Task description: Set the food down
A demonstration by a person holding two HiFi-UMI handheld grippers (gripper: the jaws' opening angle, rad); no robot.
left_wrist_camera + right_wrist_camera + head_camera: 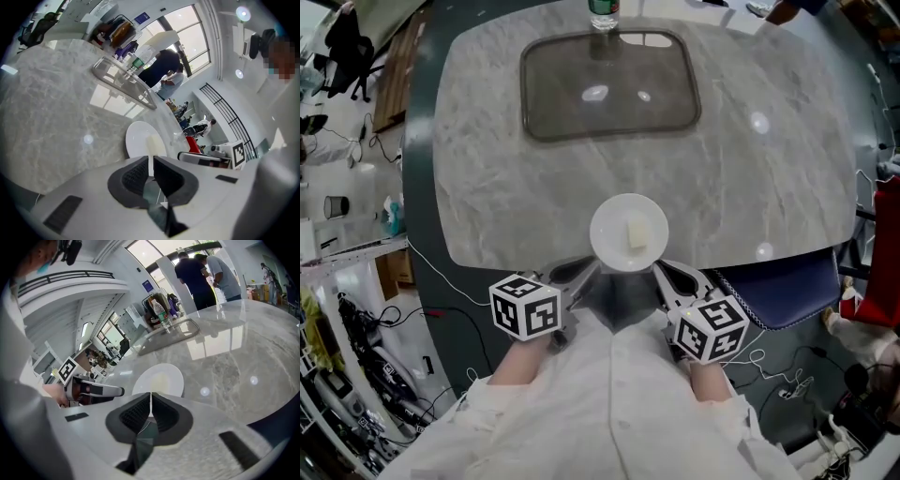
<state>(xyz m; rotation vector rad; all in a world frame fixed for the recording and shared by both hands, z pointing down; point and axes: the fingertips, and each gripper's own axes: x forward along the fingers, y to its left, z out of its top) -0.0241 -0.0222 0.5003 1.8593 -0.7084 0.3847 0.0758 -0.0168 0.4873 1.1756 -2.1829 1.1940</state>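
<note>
A small white plate (614,225) carries a pale yellow block of food (637,235) and sits at the near edge of the grey marble table (487,169). My left gripper (591,269) is shut on the plate's near-left rim. My right gripper (661,272) is shut on its near-right rim. In the left gripper view the plate (138,138) and food (154,144) lie just past the closed jaws. In the right gripper view the plate (161,378) rises from between the closed jaws, and the left gripper (93,389) shows beside it. Whether the plate rests on the table I cannot tell.
A shallow rectangular basin (609,84) is set into the far side of the table, with a green-labelled bottle (603,13) behind it. A blue chair (787,291) stands at the near right. Two people (201,275) stand beyond the table. Cables lie on the floor at the left.
</note>
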